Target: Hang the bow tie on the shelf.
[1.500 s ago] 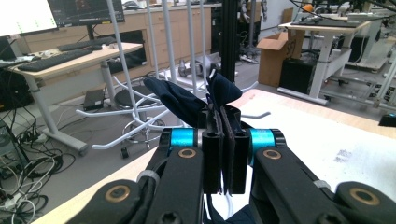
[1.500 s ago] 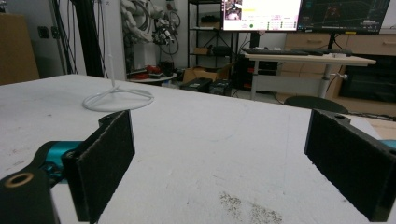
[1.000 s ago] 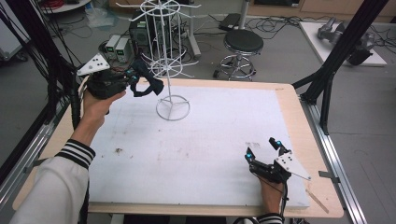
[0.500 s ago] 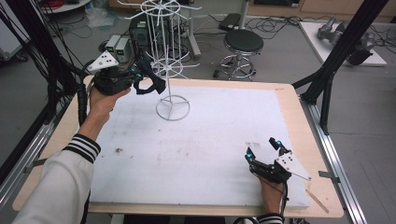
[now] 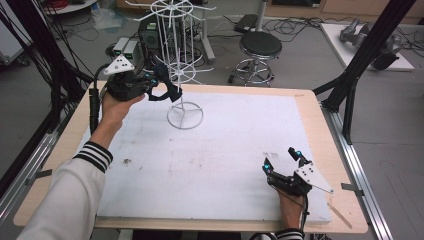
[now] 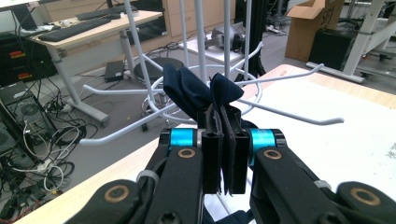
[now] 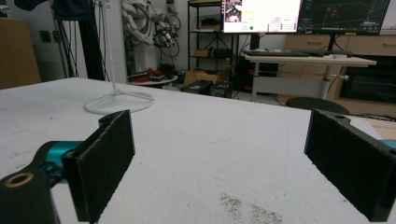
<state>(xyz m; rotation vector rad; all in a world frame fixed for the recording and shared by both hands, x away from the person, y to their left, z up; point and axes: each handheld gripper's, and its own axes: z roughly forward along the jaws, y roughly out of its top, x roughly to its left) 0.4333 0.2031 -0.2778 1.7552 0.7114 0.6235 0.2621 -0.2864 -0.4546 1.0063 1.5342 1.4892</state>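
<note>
Holding a dark blue cloth [image 6: 201, 93] pinched tight between its jaws, my left gripper [image 5: 167, 90] hangs right at the white wire rack [image 5: 184, 70], whose curved hooks [image 6: 289, 116] spread just ahead of and beside the cloth. The rack's ring base [image 5: 185, 118] sits on the white table [image 5: 220, 165] just below that claw. My right gripper [image 5: 284, 160] rests low, well apart from it, jaws spread wide with nothing between them. A stool [image 5: 260, 47] stands beyond the table.
</note>
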